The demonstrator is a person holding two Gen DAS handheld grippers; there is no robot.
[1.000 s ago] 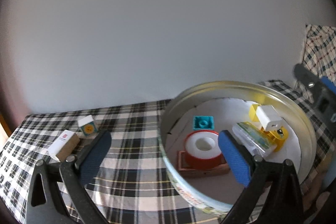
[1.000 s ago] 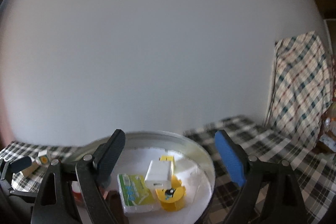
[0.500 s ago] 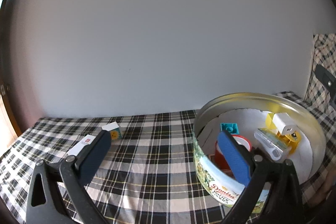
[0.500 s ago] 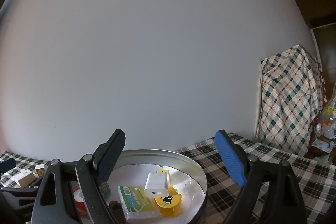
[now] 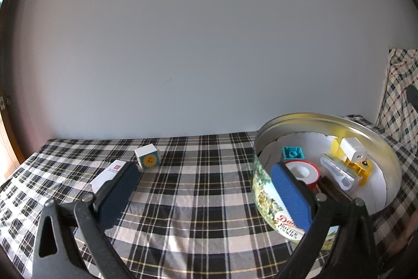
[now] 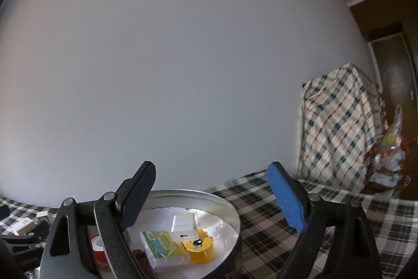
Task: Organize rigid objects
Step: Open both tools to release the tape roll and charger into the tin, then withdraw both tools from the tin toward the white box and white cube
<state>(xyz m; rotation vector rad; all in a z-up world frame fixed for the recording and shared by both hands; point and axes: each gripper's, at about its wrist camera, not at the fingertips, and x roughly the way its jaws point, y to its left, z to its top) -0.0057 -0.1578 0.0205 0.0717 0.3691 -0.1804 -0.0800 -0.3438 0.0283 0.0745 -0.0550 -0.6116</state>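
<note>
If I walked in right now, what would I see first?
Probably the big round cookie tin on the right of the checked tablecloth, full of small things such as a red roll of tape and a yellow toy. Off to the left, outside the tin, sit a little cube with a sun face and a white box.

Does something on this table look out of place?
Yes. The sun cube and the white box lie loose on the checked cloth, apart from the tin that holds the other items.
</note>
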